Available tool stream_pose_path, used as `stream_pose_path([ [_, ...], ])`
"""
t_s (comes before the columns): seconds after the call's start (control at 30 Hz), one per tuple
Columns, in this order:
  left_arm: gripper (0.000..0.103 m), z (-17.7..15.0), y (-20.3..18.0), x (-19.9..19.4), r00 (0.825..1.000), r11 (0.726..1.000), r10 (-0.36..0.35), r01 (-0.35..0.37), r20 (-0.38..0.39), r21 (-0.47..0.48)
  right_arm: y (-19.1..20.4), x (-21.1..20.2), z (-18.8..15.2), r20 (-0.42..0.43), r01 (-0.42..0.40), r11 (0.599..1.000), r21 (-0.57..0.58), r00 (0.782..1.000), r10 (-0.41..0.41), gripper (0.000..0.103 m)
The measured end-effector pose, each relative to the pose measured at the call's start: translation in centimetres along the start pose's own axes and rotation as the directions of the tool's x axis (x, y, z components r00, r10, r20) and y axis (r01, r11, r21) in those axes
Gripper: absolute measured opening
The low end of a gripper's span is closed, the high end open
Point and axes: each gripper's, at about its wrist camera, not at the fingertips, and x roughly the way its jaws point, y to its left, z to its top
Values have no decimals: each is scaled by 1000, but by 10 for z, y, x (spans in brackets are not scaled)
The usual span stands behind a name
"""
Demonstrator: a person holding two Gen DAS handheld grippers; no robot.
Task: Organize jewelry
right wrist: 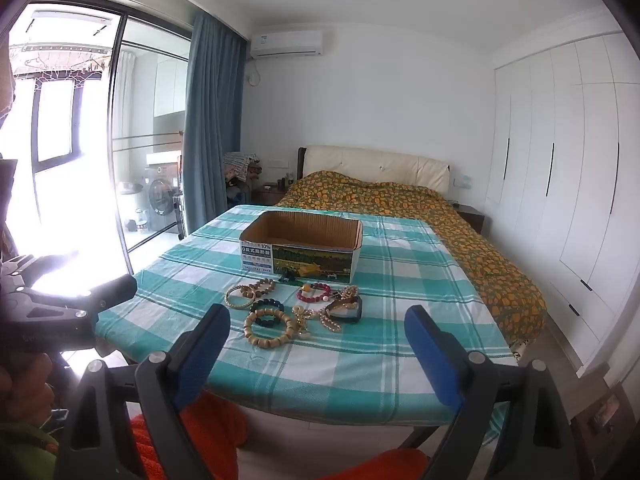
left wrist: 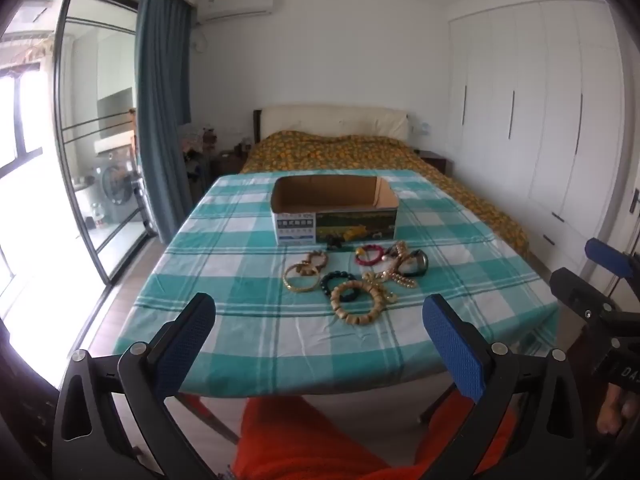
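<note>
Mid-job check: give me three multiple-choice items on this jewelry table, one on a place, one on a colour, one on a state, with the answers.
1. Where does the jewelry lie?
A. Inside the box
B. On the cloth, on the near side of the box
C. On the bed

2. What colour is the checked tablecloth?
A. Teal and white
B. Red and white
C. Plain grey

3. How is the cardboard box?
A. Open-topped, nothing seen inside
B. Taped shut
C. Tipped on its side

Answers:
1 B, the pieces sit on the cloth between box and grippers.
2 A, teal and white squares show.
3 A, its bare brown inner walls show.
</note>
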Motion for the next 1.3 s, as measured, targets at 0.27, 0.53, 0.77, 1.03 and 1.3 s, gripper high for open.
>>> stream_pose_path([
  [0.27,103,0,-3,-3,1000,1000,-6,6,-1,-2,0,0,-1,2,-3,1000,1,1000,3,91],
  [0.53,103,-8,0,3,1000,1000,-14,14,-14,-5,0,0,-2,2,-3,1000,1,1000,3,91],
  [0.77,103,-7,3,4,999,1000,-18,17,-34,-17,-2,0,1,-1,-5,1000,5,1000,5,91],
  [1.03,103,-6,3,6,999,1000,-19,19,-36,-14,2,-2,2,1,-4,1000,2,1000,4,91],
  [1.3,103,-6,3,6,999,1000,-20,19,-39,-14,2,-1,1,1,-4,1000,2,1000,4,91],
])
